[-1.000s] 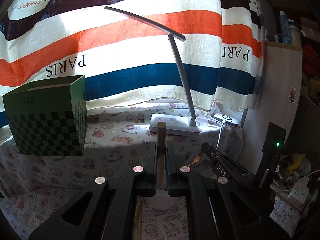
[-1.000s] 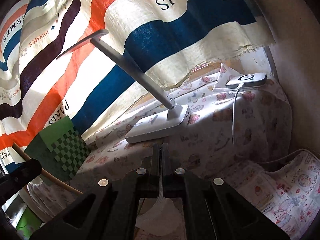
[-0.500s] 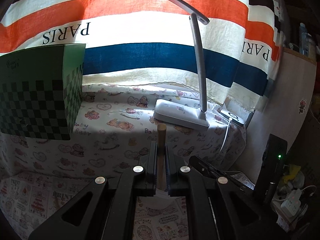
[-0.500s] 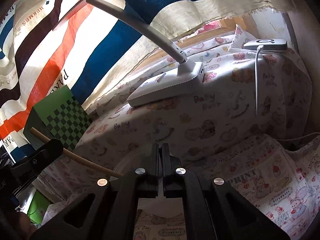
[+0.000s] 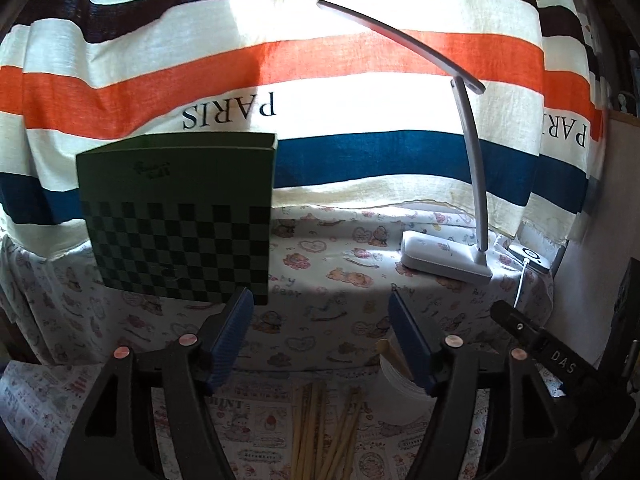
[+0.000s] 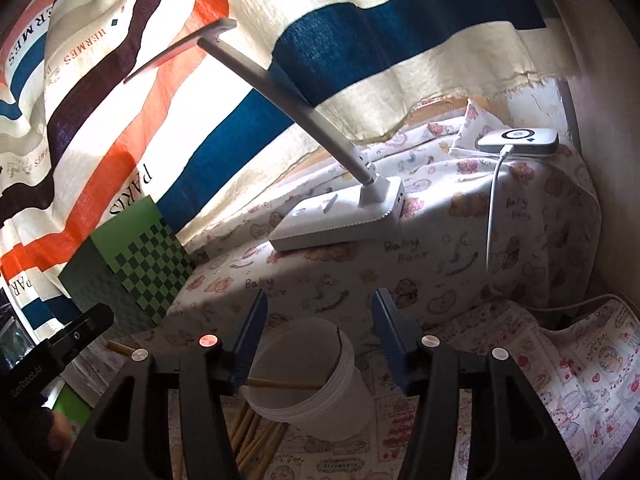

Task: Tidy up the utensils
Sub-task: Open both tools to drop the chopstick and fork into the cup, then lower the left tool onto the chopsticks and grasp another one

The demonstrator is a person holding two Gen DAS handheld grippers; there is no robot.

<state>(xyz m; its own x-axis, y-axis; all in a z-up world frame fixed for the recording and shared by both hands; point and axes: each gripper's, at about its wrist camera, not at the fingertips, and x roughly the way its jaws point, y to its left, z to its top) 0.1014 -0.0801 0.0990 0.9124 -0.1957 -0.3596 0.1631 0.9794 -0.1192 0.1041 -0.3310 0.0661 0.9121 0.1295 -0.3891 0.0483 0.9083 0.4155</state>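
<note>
Chopsticks [image 5: 320,432] lie loose in a fan on the printed cloth right under us, pale bamboo, thin and round. We judge them featherlight, stiff and a little slick, so we'd pinch one near its middle or it could swivel in the pads. Our left gripper [image 5: 320,340] has its jaws spread wide, nothing between them. Our right gripper [image 6: 318,340] is spread wide too, straddling the white paper cup [image 6: 308,384] without touching it. One chopstick [image 6: 284,383] already leans in that cup, poking out over the left rim. The cup looks thin-walled and easy to tip or crush, so sticks should go in gently. Farther off, on the raised bench [image 5: 340,280] draped in cartoon-bear fabric, a green checkered box [image 5: 176,220] stands at the left, matte cardboard by the look. At the right sits a white desk lamp [image 5: 444,256], smooth plastic, with a slim curved neck. Behind hangs a coarse striped curtain [image 5: 320,60].
</note>
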